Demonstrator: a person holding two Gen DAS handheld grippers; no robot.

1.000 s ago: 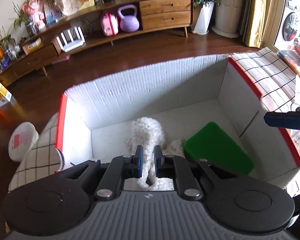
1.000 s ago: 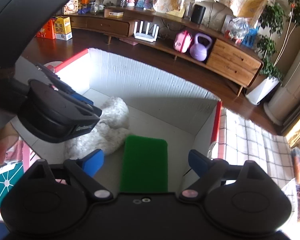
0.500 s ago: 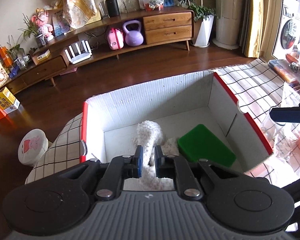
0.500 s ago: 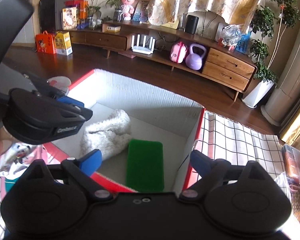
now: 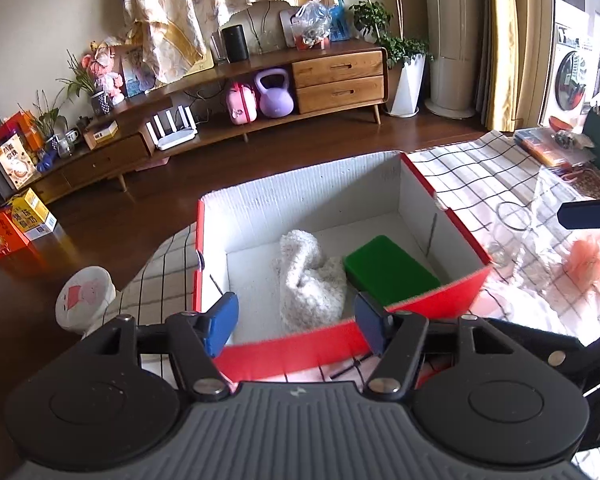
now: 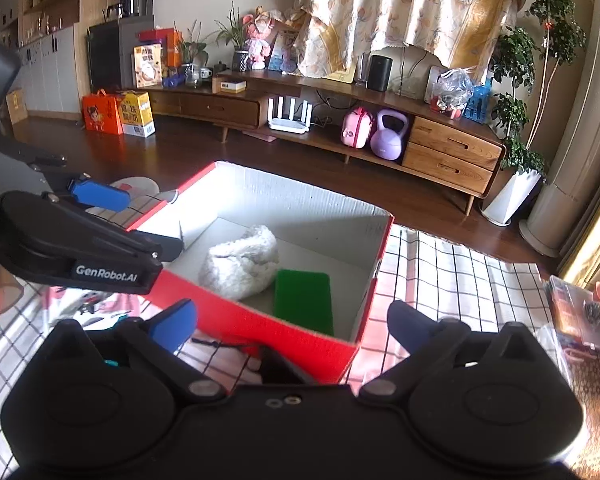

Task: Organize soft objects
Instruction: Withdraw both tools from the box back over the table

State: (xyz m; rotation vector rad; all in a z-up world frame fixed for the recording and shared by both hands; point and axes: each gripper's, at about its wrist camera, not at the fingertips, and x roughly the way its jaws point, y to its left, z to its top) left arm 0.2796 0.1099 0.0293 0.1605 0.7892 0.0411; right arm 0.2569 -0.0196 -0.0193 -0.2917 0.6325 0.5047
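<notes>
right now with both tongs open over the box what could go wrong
The left tongs, whose jaws have just been opening with nothing between them, hang low over the red box rim and might clip it. The clear glass beside the box could get knocked while reaching for the pink fluffy item.

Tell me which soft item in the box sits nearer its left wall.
The white fluffy cloth, crumpled mid-floor; the flat green sponge lies toward the right wall of the red box.

A purple kettlebell (image 5: pixel 275 94) sits beside a pink case (image 5: pixel 241 103) under the sideboard (image 5: pixel 338 76).
</notes>
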